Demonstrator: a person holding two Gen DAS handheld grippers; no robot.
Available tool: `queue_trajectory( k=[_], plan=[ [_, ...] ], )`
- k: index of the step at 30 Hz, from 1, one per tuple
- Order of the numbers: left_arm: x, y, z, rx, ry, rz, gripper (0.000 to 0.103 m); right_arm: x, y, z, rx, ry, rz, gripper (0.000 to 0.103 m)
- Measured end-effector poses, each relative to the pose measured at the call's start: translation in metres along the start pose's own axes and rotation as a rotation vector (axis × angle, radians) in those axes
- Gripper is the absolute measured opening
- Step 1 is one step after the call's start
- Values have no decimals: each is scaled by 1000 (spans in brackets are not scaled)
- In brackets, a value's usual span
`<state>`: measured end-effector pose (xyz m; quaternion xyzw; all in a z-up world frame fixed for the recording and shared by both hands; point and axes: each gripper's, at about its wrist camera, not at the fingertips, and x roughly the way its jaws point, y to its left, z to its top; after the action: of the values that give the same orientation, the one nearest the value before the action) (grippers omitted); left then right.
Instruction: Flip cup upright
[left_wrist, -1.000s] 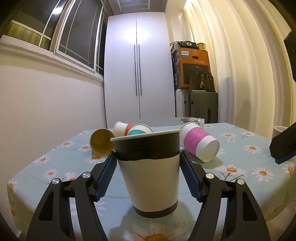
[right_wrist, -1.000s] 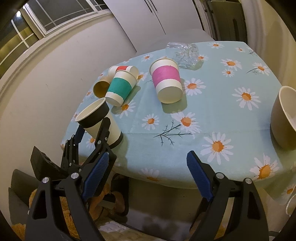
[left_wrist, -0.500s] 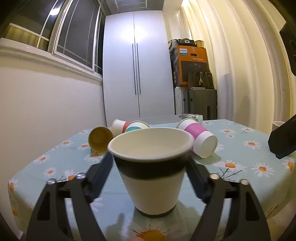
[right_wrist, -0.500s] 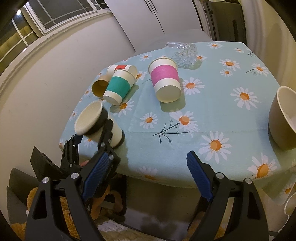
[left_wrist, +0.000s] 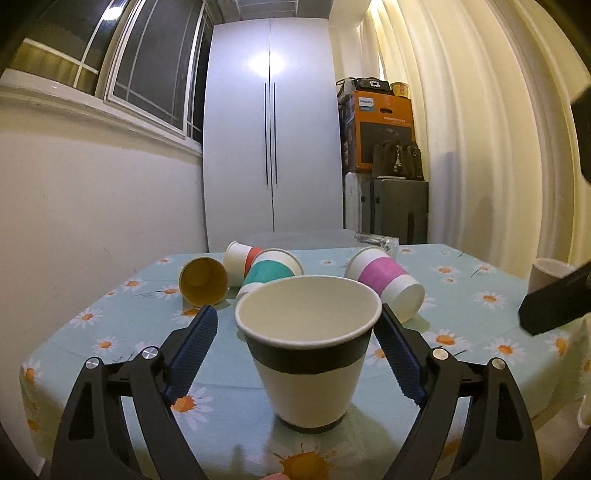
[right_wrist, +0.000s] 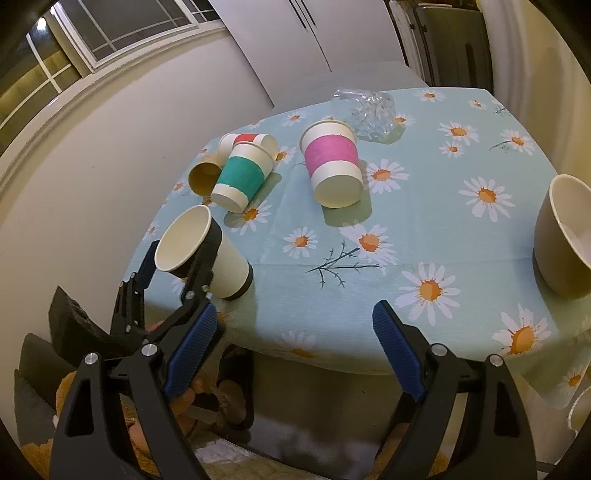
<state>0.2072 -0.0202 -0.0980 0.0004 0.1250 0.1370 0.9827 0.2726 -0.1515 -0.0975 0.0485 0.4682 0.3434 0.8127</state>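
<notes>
The left tongs (left_wrist: 295, 343) are spread wide, their blue pads (left_wrist: 194, 343) standing off on either side of the black-banded cup (left_wrist: 308, 354) with a gap visible on the left side and the right pad close to the rim; nothing is pinched. That cup stands upright on its base, mouth up, on the daisy-print table (left_wrist: 461, 295) close to the near edge, directly between the pads. Seen from the right wrist, the same left tongs (right_wrist: 175, 258) flank the black-banded cup (right_wrist: 207, 258) near the table's (right_wrist: 424, 221) left front corner. The right tongs (right_wrist: 295, 349) are likewise spread and hold nothing, hanging off the front edge of the table, well apart from the black-banded cup. Beyond the black-banded cup lie four cups on their sides: a teal-banded cup (right_wrist: 242, 175) just behind it, touching a red-banded cup (right_wrist: 247, 142) and a yellow-lined cup (right_wrist: 203, 177) further back, and a pink-banded cup (right_wrist: 334, 162) behind and to the right. Farther behind the pink-banded cup sits a clear crumpled plastic item (right_wrist: 367, 109). Far to the right of the black-banded cup, a tan bowl (right_wrist: 565, 236) rests at the table's edge.
</notes>
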Motion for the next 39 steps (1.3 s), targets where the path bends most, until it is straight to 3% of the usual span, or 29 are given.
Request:
queue_trajectory(
  k=[2, 15, 21, 26, 39],
  plan=[
    [-6, 6, 6, -12, 3, 1, 89, -3, 2, -2, -6, -6, -2, 86],
    [-43, 25, 41, -77, -17, -99, 89, -19, 7, -13, -17, -46, 4, 86],
    [-68, 44, 78, -118, 41, -211, 89, -29, 14, -18, -39, -77, 19, 86],
    [-101, 56, 97, -70, 73, -264, 89, -40, 29, -29, -88, -121, 8, 86],
    [-168, 83, 84, -39, 141, -309, 89, -80, 74, -83, -197, -209, -34, 86]
  ],
)
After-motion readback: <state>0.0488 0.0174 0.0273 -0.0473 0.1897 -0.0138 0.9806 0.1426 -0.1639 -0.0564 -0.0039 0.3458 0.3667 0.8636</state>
